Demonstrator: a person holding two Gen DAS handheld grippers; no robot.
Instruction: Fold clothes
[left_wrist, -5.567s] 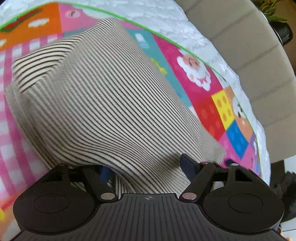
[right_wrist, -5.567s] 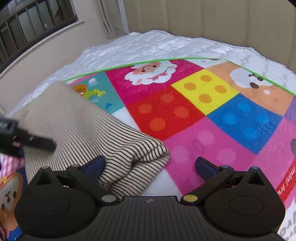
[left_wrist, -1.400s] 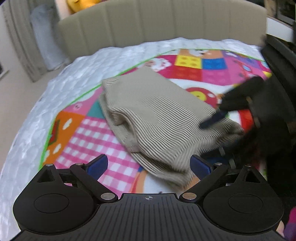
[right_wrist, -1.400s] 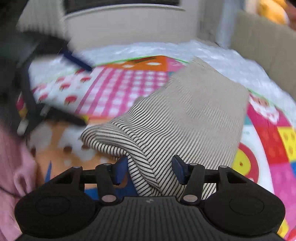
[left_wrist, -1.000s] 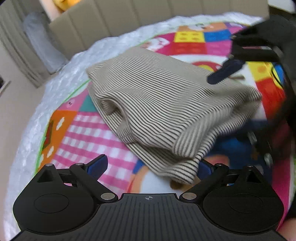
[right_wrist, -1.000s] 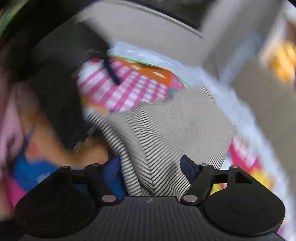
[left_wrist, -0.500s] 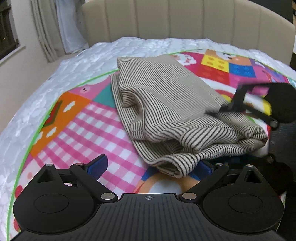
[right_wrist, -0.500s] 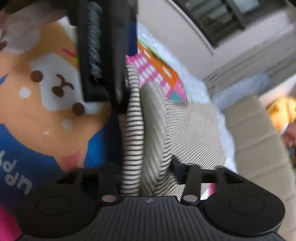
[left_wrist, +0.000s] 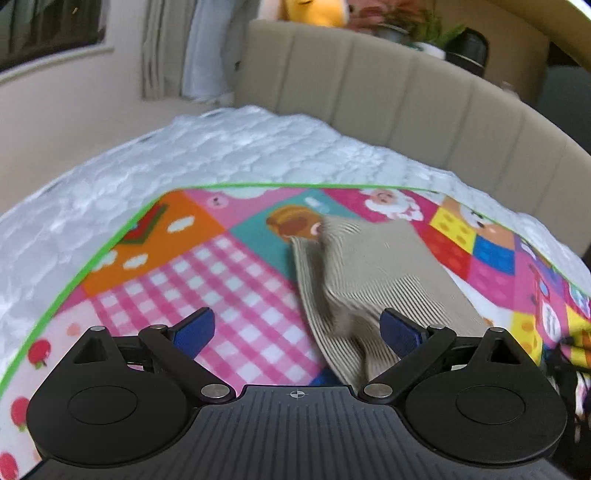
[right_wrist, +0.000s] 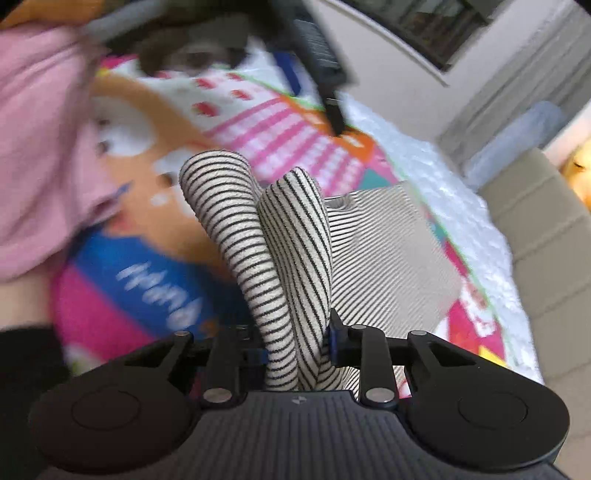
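Since half a second ago, your left gripper (left_wrist: 295, 328) has backed away from the striped sweater (left_wrist: 373, 266), fingers wide and empty. That sweater lies folded on the colourful play mat (left_wrist: 221, 266); your right gripper (right_wrist: 295, 343) clamps its bunched near edge.

No word, brand or number can be read in either view. On the play mat (right_wrist: 147, 280) a blue panel carries white lettering, too smeared by motion blur to spell out. At the mat's right edge in the left wrist view, a pink square (left_wrist: 550, 317) bears white marks that may be characters, too small and warped to tell. The left gripper's body (left_wrist: 295, 394) shows only a small crosshair mark, and the right gripper's body (right_wrist: 297, 399) a tiny emblem, neither with any letters
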